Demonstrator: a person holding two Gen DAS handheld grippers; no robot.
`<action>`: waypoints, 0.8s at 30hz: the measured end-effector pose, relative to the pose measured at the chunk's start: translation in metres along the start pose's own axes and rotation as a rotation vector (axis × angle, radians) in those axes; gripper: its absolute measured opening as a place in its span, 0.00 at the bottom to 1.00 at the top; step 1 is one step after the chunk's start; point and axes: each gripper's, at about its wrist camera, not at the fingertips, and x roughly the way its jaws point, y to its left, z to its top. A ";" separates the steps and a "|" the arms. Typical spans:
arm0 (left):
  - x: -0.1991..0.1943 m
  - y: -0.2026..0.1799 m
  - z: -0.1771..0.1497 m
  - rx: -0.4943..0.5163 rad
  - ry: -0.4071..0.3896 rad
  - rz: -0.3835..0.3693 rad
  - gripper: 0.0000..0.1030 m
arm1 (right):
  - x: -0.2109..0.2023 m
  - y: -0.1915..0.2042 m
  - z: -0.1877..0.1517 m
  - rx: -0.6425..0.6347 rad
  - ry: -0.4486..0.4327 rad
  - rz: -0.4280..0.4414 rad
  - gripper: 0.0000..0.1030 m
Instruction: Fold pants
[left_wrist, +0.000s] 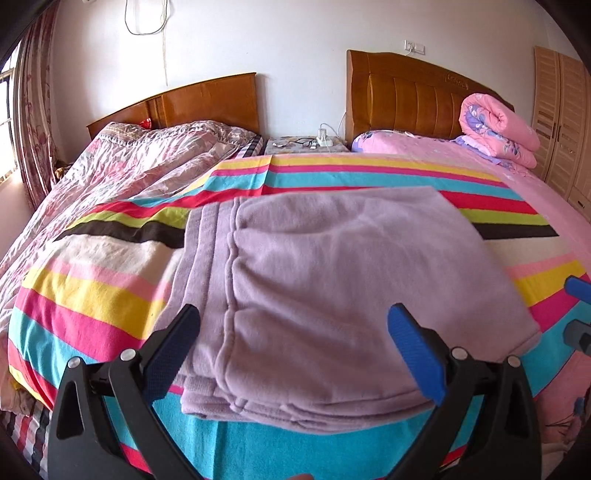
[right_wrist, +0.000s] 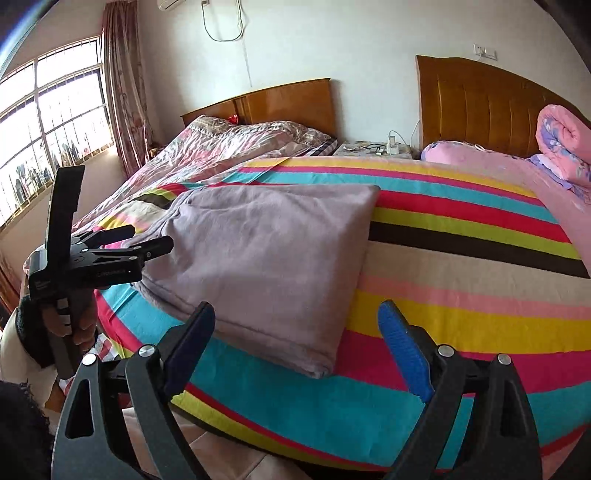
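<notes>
The lilac fleece pants (left_wrist: 332, 280) lie folded into a thick rectangle on the striped blanket (left_wrist: 92, 295), near the bed's front edge. My left gripper (left_wrist: 291, 325) is open and empty, its fingers spread just above the near edge of the pants. My right gripper (right_wrist: 295, 317) is open and empty, hovering over the near right corner of the pants (right_wrist: 258, 254). The left gripper (right_wrist: 147, 240) also shows at the left of the right wrist view, beside the pants' left edge. A blue fingertip of the right gripper (left_wrist: 580, 288) shows at the right edge of the left wrist view.
The striped blanket (right_wrist: 461, 258) covers a pink bed. A rolled pink quilt (left_wrist: 498, 125) lies by the right headboard. A second bed with a floral quilt (left_wrist: 147, 158) stands at left, a nightstand with chargers (left_wrist: 306, 144) between them. A wardrobe (left_wrist: 561, 122) is at right.
</notes>
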 end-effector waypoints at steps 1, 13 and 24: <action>-0.001 -0.004 0.014 0.020 -0.019 -0.008 0.99 | 0.004 0.003 0.007 -0.006 -0.007 0.003 0.85; 0.084 0.034 0.036 -0.112 0.132 -0.224 0.92 | 0.071 0.042 -0.009 -0.154 0.095 0.068 0.85; 0.080 0.030 0.024 -0.089 0.067 -0.187 0.92 | 0.061 0.039 -0.011 -0.121 0.073 0.005 0.86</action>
